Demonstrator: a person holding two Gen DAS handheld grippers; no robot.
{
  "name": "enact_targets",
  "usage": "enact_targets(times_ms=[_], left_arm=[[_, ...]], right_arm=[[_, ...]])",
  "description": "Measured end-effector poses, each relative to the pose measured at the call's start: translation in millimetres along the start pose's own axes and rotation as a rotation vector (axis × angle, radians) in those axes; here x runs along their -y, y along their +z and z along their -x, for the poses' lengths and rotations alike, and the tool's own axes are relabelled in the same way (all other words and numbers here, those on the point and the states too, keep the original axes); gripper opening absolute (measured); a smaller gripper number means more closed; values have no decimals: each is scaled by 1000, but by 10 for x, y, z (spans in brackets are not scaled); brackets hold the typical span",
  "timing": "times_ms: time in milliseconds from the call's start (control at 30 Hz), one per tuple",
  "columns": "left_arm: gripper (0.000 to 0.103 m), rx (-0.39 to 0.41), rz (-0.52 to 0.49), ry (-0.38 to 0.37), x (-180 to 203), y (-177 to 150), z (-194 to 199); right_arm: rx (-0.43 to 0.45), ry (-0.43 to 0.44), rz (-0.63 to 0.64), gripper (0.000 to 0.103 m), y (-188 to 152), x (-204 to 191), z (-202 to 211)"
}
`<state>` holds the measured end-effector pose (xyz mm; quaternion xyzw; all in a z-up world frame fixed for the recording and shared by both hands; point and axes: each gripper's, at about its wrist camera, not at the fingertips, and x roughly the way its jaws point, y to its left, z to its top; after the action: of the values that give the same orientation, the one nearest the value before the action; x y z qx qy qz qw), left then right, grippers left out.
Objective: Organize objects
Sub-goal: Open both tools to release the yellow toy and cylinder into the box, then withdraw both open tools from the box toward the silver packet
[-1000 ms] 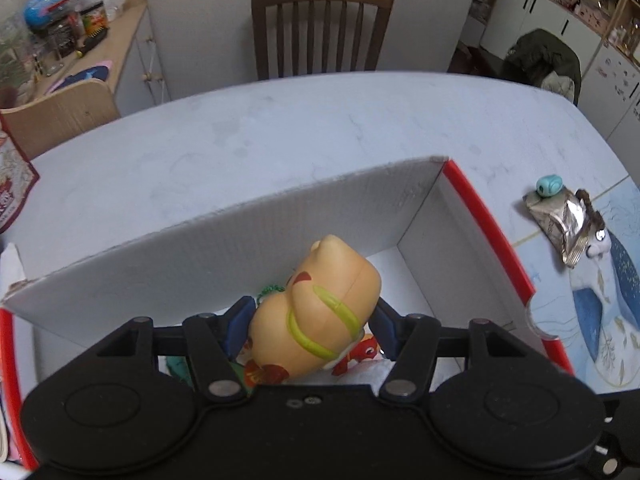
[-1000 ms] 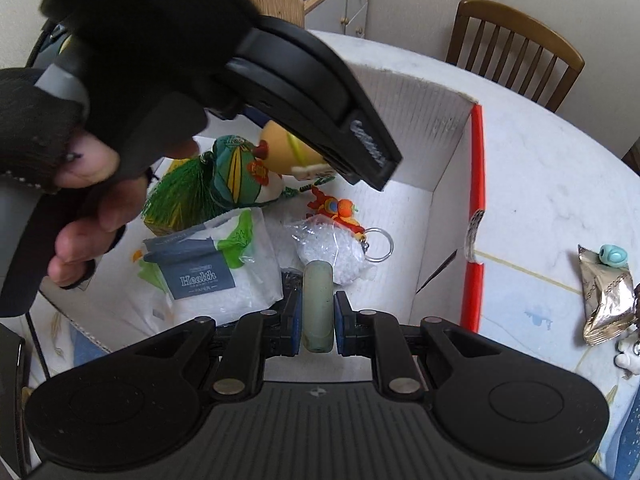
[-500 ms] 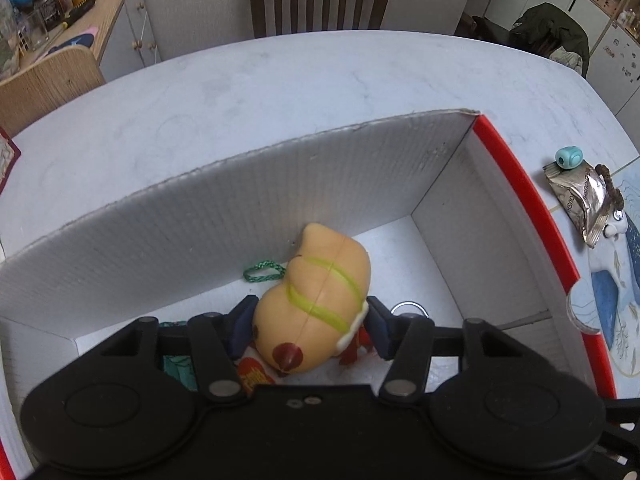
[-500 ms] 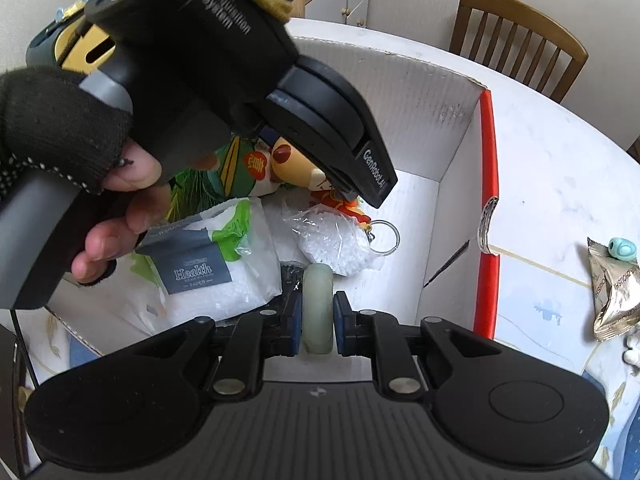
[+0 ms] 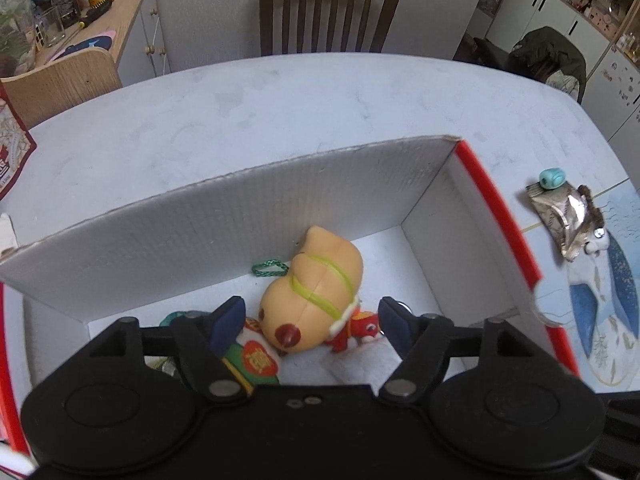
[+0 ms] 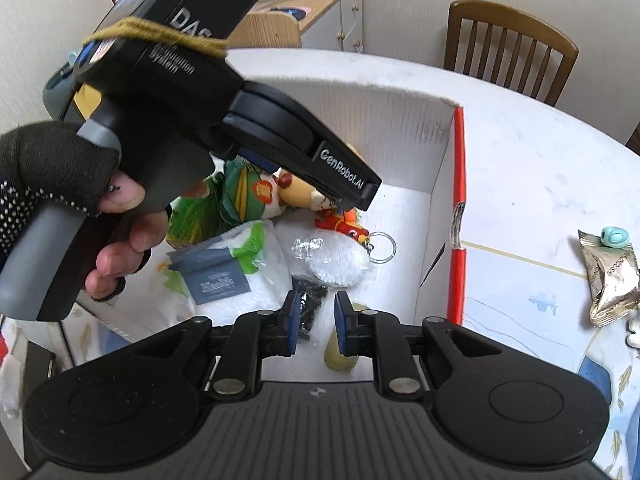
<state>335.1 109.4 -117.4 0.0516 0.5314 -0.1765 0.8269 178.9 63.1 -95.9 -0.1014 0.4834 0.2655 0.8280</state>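
A white cardboard box with a red rim [image 5: 486, 196] stands on the table and holds several small items. My left gripper [image 5: 310, 318] is open above the box; a tan plush toy with green bands [image 5: 316, 292] lies on the box floor between and below its fingers. It also shows in the right wrist view [image 6: 298, 192], partly hidden by the left gripper body. My right gripper [image 6: 316, 322] is open over the box's near side. A pale greenish cylinder [image 6: 340, 354] lies just below its right finger.
In the box lie a green toy [image 6: 244, 188], a red figure with key ring [image 6: 348, 228], a white tissue pack [image 6: 232, 276] and a clear bag [image 6: 332, 258]. On the table to the right lie a gold wrapper [image 6: 612, 276] and a teal bead [image 6: 614, 237]. A wooden chair [image 5: 330, 8] stands behind.
My left gripper opened and let the tan plush toy drop onto the box floor. My right gripper opened and released the pale cylinder, which now lies below it.
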Motion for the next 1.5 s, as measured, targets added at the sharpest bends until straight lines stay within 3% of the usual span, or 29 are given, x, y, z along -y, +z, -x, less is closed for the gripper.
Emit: enact_targets(times_ms=[867, 1000, 1200, 1300, 1500], left_arm=[[87, 227, 43, -75, 273, -447, 1253], [88, 254, 44, -79, 352, -561, 1401], [92, 296, 32, -79, 541, -705, 1568], [95, 312, 33, -86, 650, -768, 1627], [98, 331, 36, -82, 891, -850, 1658]], right_arm=[[216, 64, -72, 18, -223, 85, 1128], [248, 77, -85, 28, -355, 150, 1308], [282, 88, -90, 31, -518, 257, 1498], [306, 82, -92, 54, -616, 324, 1578], [332, 87, -106, 58, -802, 551, 1713]])
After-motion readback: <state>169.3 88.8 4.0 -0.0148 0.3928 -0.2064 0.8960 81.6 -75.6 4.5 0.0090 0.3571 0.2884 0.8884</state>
